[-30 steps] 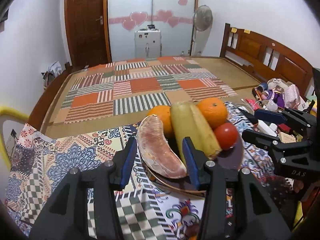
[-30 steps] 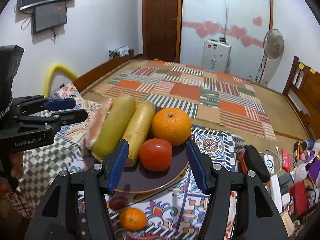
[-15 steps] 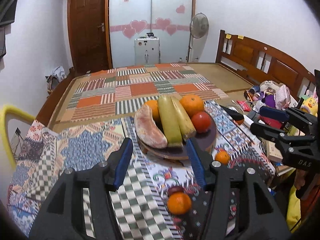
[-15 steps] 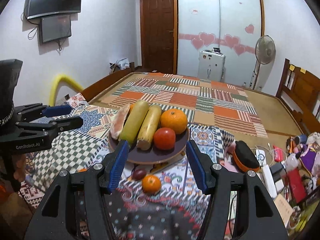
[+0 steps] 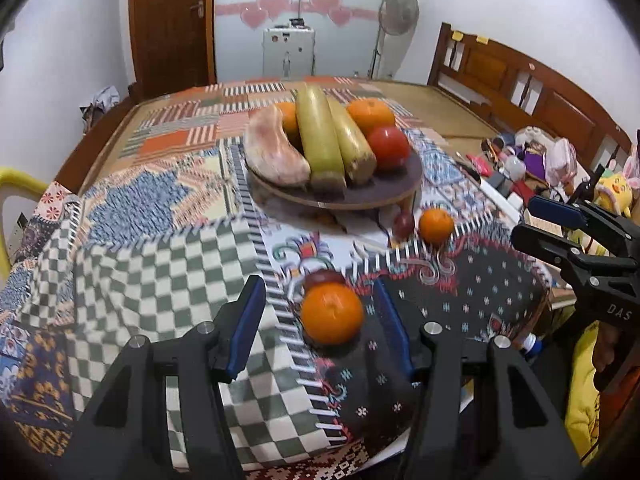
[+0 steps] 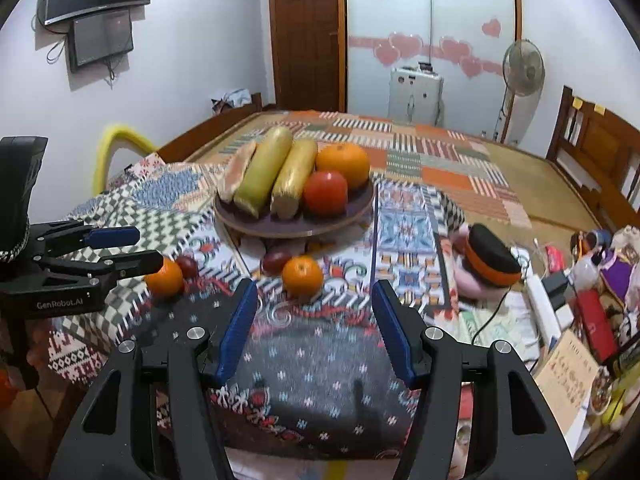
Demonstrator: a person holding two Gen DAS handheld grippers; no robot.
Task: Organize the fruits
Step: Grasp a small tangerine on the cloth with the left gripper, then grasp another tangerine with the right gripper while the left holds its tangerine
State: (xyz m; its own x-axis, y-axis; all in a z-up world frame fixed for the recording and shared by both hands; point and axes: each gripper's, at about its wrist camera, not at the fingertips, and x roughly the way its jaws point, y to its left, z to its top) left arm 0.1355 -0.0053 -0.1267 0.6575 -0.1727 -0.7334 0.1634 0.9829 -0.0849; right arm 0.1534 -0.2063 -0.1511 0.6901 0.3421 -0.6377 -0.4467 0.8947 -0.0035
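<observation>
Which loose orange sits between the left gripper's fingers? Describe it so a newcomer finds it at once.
Start at the dark fruit plate. Two oranges lie on the cloth before it; this orange is the nearer, larger-looking one, framed by the left gripper, a dark red fruit touching behind it.

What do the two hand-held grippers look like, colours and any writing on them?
Both are matte black plastic frames with silver bolt heads and blue ribbed pads inside their two fingers. The left hand-held gripper has "GenRobot.AI" printed in white on its side; the right hand-held gripper has "DAS". No cables show.
</observation>
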